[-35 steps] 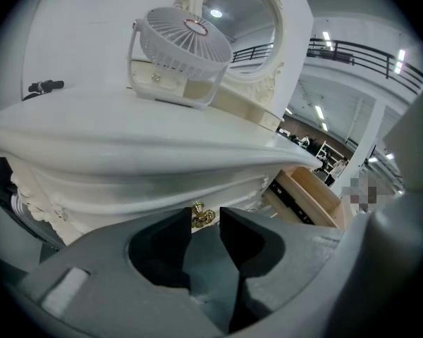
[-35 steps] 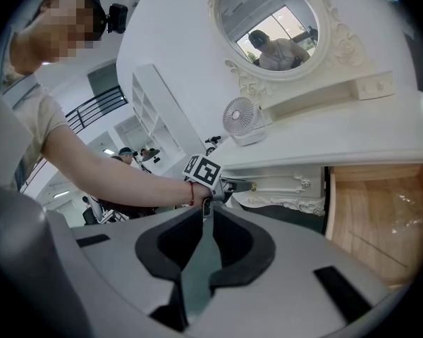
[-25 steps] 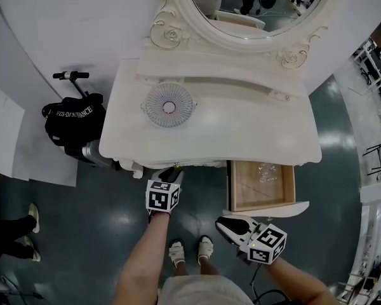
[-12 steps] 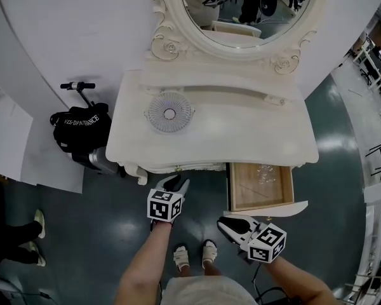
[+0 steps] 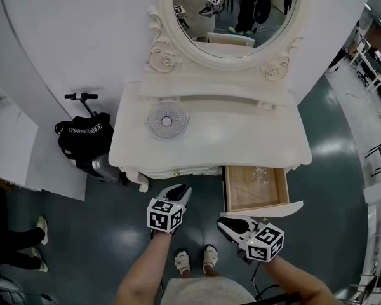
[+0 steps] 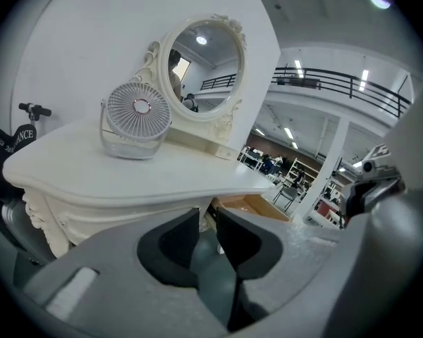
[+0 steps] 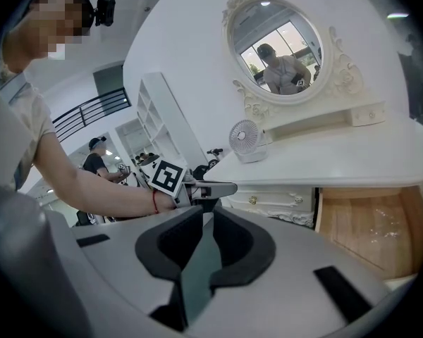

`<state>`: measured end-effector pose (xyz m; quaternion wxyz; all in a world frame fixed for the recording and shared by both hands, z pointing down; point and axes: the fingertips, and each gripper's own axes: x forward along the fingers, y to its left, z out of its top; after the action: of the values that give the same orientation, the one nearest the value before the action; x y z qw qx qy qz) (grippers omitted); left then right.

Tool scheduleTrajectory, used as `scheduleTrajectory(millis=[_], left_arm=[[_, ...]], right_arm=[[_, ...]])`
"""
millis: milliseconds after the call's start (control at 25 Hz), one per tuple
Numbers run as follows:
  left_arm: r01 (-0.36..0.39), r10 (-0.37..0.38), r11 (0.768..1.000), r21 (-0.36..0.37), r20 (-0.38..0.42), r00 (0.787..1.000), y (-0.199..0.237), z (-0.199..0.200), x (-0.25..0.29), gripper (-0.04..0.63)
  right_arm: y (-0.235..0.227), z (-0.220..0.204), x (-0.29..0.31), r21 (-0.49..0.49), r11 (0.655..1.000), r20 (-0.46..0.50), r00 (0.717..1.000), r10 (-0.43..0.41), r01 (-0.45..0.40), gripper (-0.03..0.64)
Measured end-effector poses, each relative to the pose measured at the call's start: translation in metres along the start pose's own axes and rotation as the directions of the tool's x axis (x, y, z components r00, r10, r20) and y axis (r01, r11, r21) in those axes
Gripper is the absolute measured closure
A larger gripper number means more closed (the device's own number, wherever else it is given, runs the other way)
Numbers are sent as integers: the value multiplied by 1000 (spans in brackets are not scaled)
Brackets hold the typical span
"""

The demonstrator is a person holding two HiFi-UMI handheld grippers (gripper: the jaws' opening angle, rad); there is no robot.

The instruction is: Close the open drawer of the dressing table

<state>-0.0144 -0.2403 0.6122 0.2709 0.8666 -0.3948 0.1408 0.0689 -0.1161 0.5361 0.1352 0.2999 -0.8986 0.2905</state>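
We are standing before the counter point(image 5: 241, 135) with both tools raised and neither one touching anything. The drawer point(image 5: 247, 192) is sticking far out of the counter's front, ahead of the right tool point(image 5: 227, 223) and a little to its right. Its white front panel point(image 5: 267, 208) is the part lying nearest that tool's tips.

We are holding the right tool with its jaws nearly together, only a thin slit showing between them and nothing in it. That suits the job, we judge, since shutting a drawer is calling for a blunt end pressed on the panel, not a pinch.

The left tool point(image 5: 180, 189) is pointing at the counter's carved front edge, with the drawer off to its right. Its jaws have just been closing in; they are standing slightly apart with nothing between them. We judge it is hanging there so as to be clear of the drawer's path.

A small fan point(image 5: 166, 120) is standing on the counter well ahead of the left tool, and the oval mirror point(image 5: 232, 11) is rising beyond it; neither is blocking the way. The drawer is not yet shut.
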Motion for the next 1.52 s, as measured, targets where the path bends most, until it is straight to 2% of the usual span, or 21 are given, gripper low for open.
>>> scheduleTrajectory(millis=[280,720,1120,1520], left_arm=[[39,-40,999,29,23,999,-38,9,-20,531],[85,-86,996,23,65,994,-96,19,-60,561],[115,-118,992,51,66,991,-142,21,-85,581],[138,-142,988,63,67,988,-165,16,-107,586]], right_arm=[[8,5,-12,-8,1000,20,1000,-1,1,563],[16,17,-39,-32,999,45,999,-3,5,562],[28,19,-55,-23,1000,70,998,-3,5,563],[43,24,-57,-11,1000,100,995,5,-4,563]])
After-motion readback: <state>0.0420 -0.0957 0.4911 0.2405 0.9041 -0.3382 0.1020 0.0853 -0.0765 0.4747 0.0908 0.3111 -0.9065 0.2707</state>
